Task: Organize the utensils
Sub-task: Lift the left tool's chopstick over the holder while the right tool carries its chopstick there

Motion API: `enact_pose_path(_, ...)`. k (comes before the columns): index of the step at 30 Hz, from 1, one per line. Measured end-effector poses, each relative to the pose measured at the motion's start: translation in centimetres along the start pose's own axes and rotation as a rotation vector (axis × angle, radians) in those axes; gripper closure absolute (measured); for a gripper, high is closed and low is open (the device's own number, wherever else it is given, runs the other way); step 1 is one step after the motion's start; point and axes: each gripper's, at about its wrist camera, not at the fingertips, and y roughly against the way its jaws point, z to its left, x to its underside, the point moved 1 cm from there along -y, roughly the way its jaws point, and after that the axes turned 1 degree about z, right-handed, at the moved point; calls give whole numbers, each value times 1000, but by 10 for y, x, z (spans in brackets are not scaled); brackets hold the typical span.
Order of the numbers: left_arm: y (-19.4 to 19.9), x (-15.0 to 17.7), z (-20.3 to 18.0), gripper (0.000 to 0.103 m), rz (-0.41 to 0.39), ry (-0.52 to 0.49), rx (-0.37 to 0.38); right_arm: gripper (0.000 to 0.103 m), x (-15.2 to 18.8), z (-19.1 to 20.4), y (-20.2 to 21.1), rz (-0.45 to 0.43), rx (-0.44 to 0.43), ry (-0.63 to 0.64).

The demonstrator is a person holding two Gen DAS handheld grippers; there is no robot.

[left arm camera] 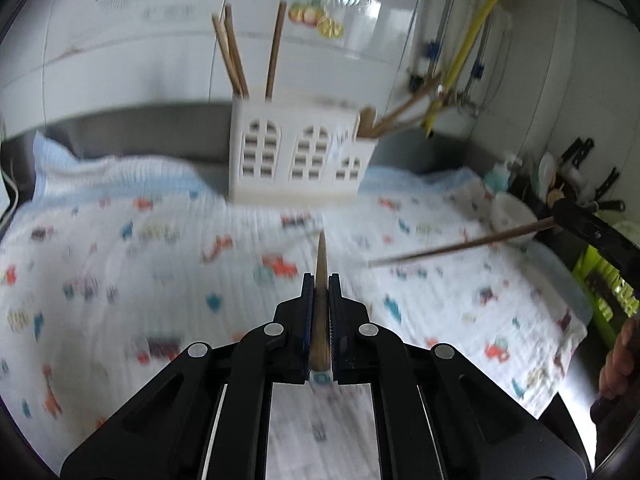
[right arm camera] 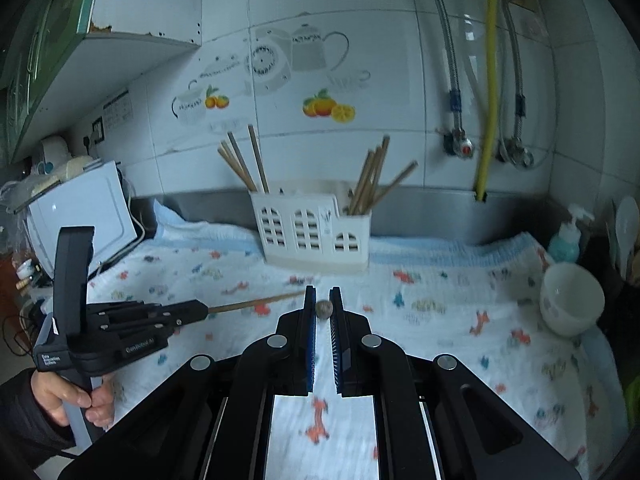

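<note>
1. One patterned cloth (right arm camera: 440,320) covered the counter, and everything else stood or hovered over it.
2. One white holder (right arm camera: 312,236) stood at the back of the cloth against the wall, well ahead of both grippers.
3. One white bowl (right arm camera: 570,298) sat at the cloth's right edge, with one blue soap bottle (right arm camera: 565,236) behind it.
4. Two grippers were in use. The left gripper (left arm camera: 321,280) was closed on one chopstick (left arm camera: 321,304), which lay lengthwise between its fingers and pointed toward the holder.
5. The right gripper (right arm camera: 322,294) was closed on a second chopstick (right arm camera: 323,309), seen end-on between its fingertips in its own view; in the left view it stuck out sideways over the cloth.
6. In the holder, about four chopsticks (right arm camera: 244,164) leaned in the left compartment.
7. A larger bunch (right arm camera: 374,178) leaned in the right compartment; its count was unclear because they overlapped.
</note>
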Motion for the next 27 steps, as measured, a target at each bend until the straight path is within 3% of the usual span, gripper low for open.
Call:
enact_pose_path(8, 4, -36, 6, 98, -53, -53, 8, 96, -54, 0, -6, -50, -19, 60)
enact_pose_path(16, 8, -81, 2, 98, -98, -111, 15, 96, -120, 3, -14, -166, -16, 101)
enact_pose_path(27, 17, -134, 1, 98, -189, -136, 35, 96, -169, 4, -43, -269, 34, 113)
